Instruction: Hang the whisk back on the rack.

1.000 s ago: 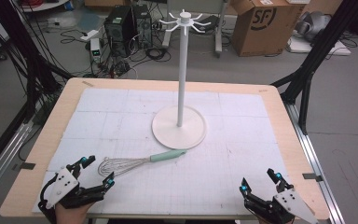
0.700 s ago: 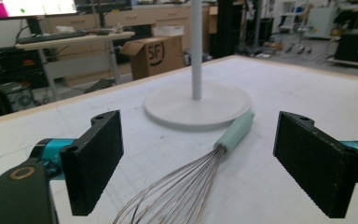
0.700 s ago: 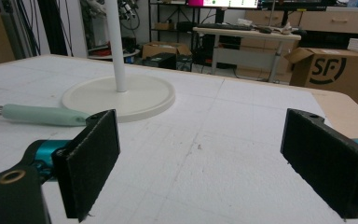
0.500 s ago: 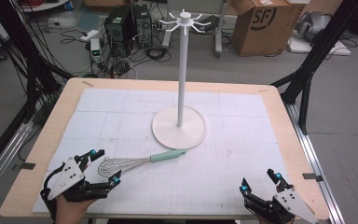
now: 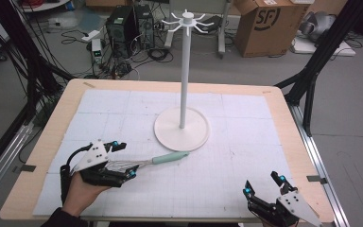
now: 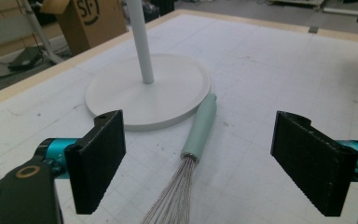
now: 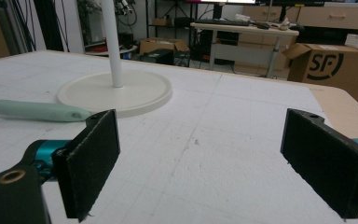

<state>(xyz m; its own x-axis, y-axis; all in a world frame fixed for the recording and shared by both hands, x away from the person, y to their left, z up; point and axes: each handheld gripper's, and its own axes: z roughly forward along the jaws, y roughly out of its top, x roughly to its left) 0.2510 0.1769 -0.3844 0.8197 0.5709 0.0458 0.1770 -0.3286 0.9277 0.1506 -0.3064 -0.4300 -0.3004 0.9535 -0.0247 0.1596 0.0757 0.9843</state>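
Observation:
A whisk (image 5: pixel 158 160) with a mint-green handle (image 6: pixel 201 127) lies flat on the white mat, its handle end pointing at the base of a white hook stand (image 5: pixel 182 126). My left gripper (image 5: pixel 123 160) is open, its jaws to either side of the wire head (image 6: pixel 170 205) and not closed on it. In the right gripper view the handle (image 7: pixel 39 111) lies far off to the left beside the stand's base (image 7: pixel 116 95). My right gripper (image 5: pixel 263 185) stands open at the table's front right with nothing between its jaws.
The stand's pole (image 5: pixel 185 71) rises tall with hook arms at the top (image 5: pixel 187 20). The white mat (image 5: pixel 246 142) covers a wooden table (image 5: pixel 293 127). Beyond the table are a cardboard box (image 5: pixel 262 23), cables and equipment on the floor.
My left gripper has moved forward and right along the mat until its open jaws flank the whisk's wire head. The right gripper and the whisk have stayed put.

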